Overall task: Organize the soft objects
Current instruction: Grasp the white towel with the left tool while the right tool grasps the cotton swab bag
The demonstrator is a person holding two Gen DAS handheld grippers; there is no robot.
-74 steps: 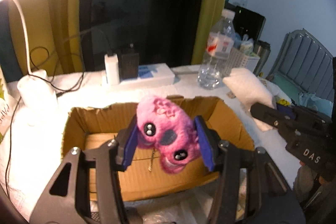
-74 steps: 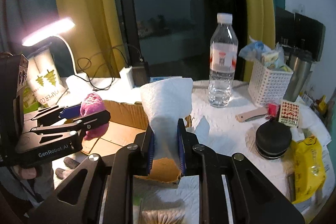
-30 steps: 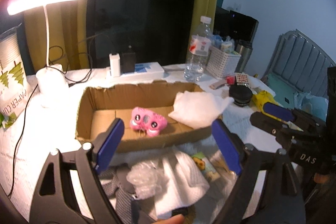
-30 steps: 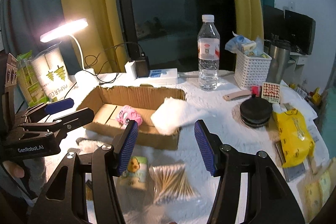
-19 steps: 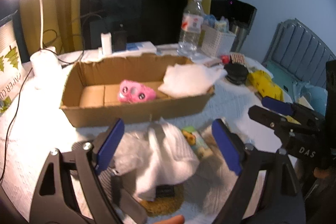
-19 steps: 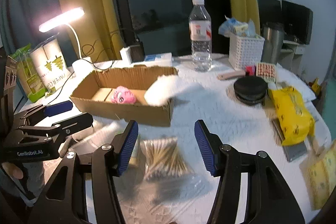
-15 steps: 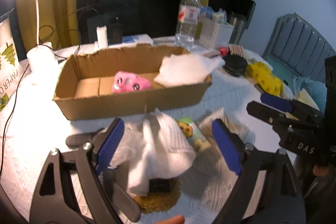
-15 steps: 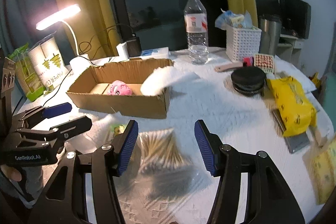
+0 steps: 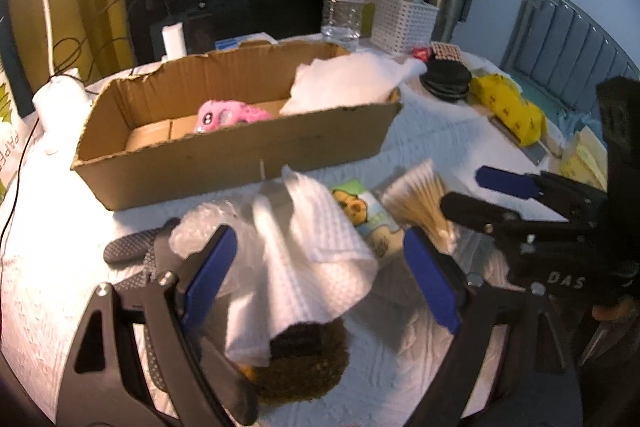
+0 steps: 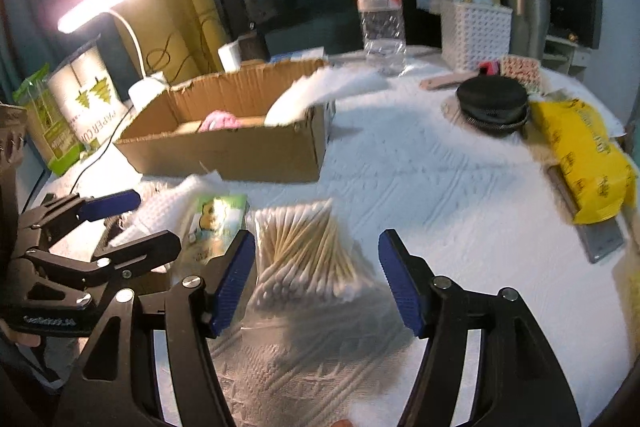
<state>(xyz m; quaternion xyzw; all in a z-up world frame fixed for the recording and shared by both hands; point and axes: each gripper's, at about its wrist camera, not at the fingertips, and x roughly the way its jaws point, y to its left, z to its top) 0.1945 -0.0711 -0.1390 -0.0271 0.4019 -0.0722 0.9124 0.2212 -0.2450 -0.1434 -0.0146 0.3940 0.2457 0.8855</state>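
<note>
Left wrist view: the left claw (image 9: 316, 277) stands wide open and empty, poised over a crumpled white paper towel (image 9: 308, 259) lying on the desk (image 9: 448, 143); 2.5 s ago it gripped the pink plush toy (image 9: 230, 115), which now lies inside the long brown cardboard box (image 9: 240, 143), beside a white tissue sheet (image 9: 348, 83) draped over the box's right end. Judgement: two soft items are sorted and the towel is the likely next pick. Under the towel sit a brown fuzzy object (image 9: 304, 371) and a dark item, both mostly covered and hard to identify; a crinkled clear plastic wrap (image 9: 200, 227) beside it is blurred. Right wrist view: the right claw (image 10: 318, 277) is likewise open and empty, having released the tissue, and hovers over a clear bag of wooden cotton swabs (image 10: 304, 251). A green cartoon-printed packet (image 10: 216, 223) lies just left of the bag. The plush shows only as a pink sliver above the box wall. The near edge of the bag is motion-blurred, and the left claw cuts off the towel.
</note>
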